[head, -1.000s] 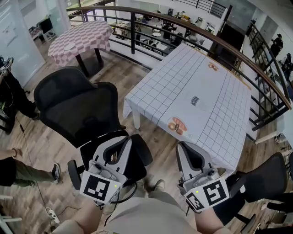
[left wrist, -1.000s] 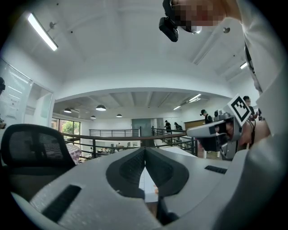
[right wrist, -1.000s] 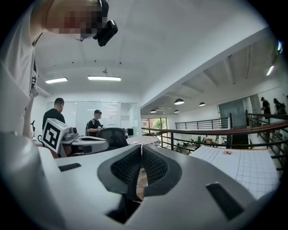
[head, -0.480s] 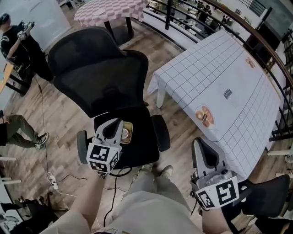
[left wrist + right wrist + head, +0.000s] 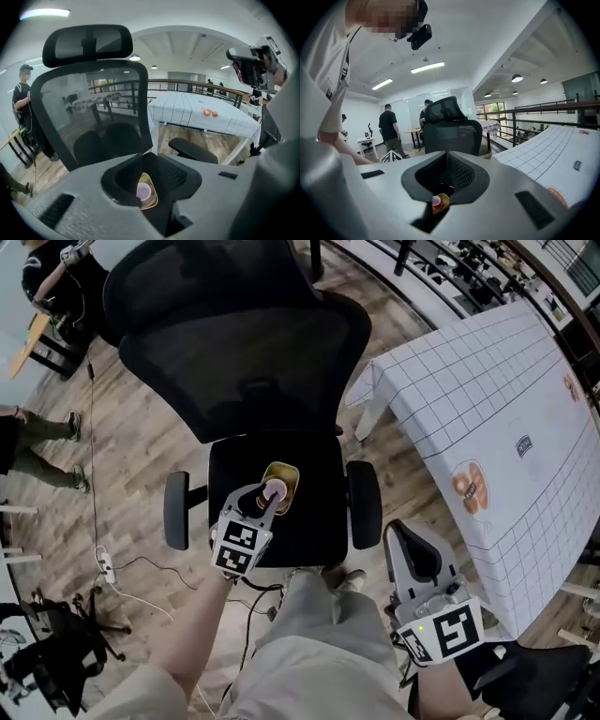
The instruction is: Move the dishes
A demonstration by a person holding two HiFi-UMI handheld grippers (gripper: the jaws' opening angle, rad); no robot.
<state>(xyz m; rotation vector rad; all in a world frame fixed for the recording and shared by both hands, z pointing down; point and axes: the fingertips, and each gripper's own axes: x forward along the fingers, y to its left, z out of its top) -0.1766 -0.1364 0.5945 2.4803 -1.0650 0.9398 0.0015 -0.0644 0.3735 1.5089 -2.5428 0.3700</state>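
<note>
**Left gripper over the dish on the chair seat**

Head view first. A black office chair (image 5: 239,343) fills the middle. On its seat (image 5: 314,517) lies the dish (image 5: 285,473), small and tan-yellow, with a pink cup (image 5: 274,489) standing on it. The dish lies toward the front middle of the seat, with dark cushion showing on either side out to the two armrests (image 5: 364,504). The left gripper (image 5: 263,499) reaches in from the seat's front edge, its tips right at the cup, though whether they touch it can't be told. The right gripper (image 5: 414,538) hangs low, off the seat, above the wooden floor (image 5: 141,456) between the chair and the grid-clothed worktop (image 5: 487,399). There's a strip of floor between the chair's right armrest and the worktop's corner.

Left gripper view now. The jaws are closed tip to tip with nothing between them. Dish and cup show through the opening behind the tips, the cup's rim pale pink. The mesh backrest towers ahead and the worktop stands off to the right.

Right gripper view. These jaws are together as well, gripping nothing. Dish and cup show small and low in the opening, with the worktop's edge running along the right.
</note>
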